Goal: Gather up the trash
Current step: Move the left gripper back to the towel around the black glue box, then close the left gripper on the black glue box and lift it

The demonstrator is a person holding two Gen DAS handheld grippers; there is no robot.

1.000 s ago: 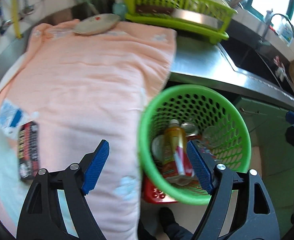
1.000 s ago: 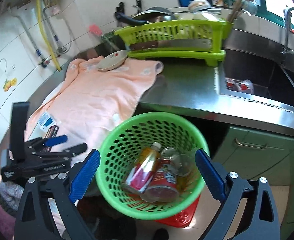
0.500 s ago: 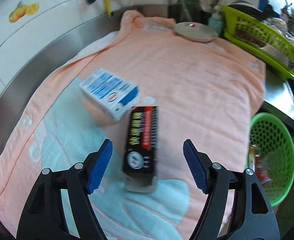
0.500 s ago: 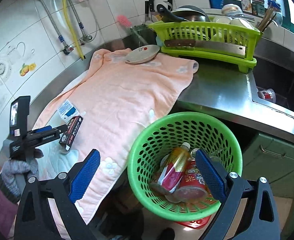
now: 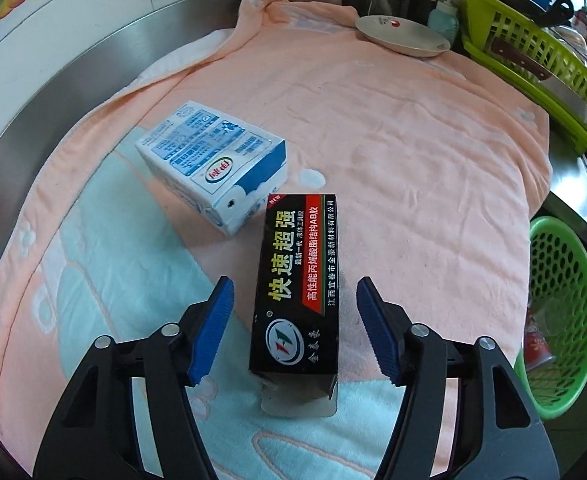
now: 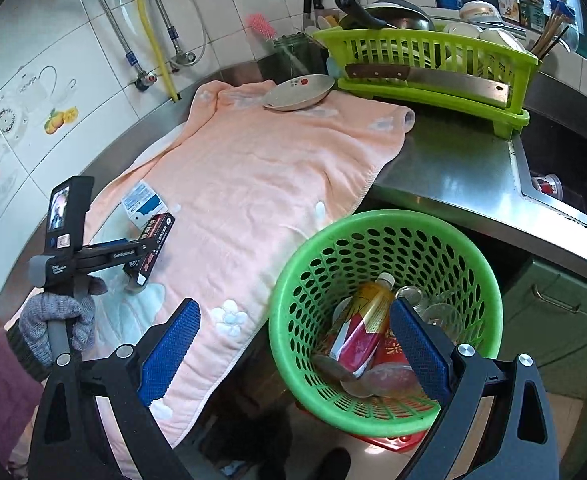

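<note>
Black box: a long black cardboard glue box with yellow and red print (image 5: 297, 288) lies flat on the towel at lower centre of the left wrist view, its near flap open, squarely between the blue pads.
Left gripper: the left gripper (image 5: 295, 332) has its jaws closing around the black box — a gap shows on each side, so neither pad presses it yet.
Milk carton: a white-and-blue rectangular milk carton (image 5: 213, 160) lies on its side just up-left of the black box, the two corners nearly meeting.
Towel: a peach terry towel with pale-blue patches (image 5: 393, 140) covers the steel counter (image 6: 453, 168) under both items.
Basket: a round green perforated plastic basket (image 6: 377, 224) sits off the counter edge at lower right of the right wrist view.
Right gripper: the right gripper (image 6: 293, 348) hangs above the basket rim, fingers spread wide, nothing between them.
Done so far: the basket already holds a yellow-and-red bottle (image 6: 359, 328), a can and other flattened pieces — the exact number is hard to tell.
Left to do: by my reading, two pieces remain on the towel — the box now being taken, then the carton.
Count: two grippers, one basket, one towel, one plate (image 6: 298, 92) at the towel's far end, one green dish rack (image 6: 433, 60).
Person: a gloved hand (image 6: 59, 320) at lower left grips the left tool's handle.
</note>
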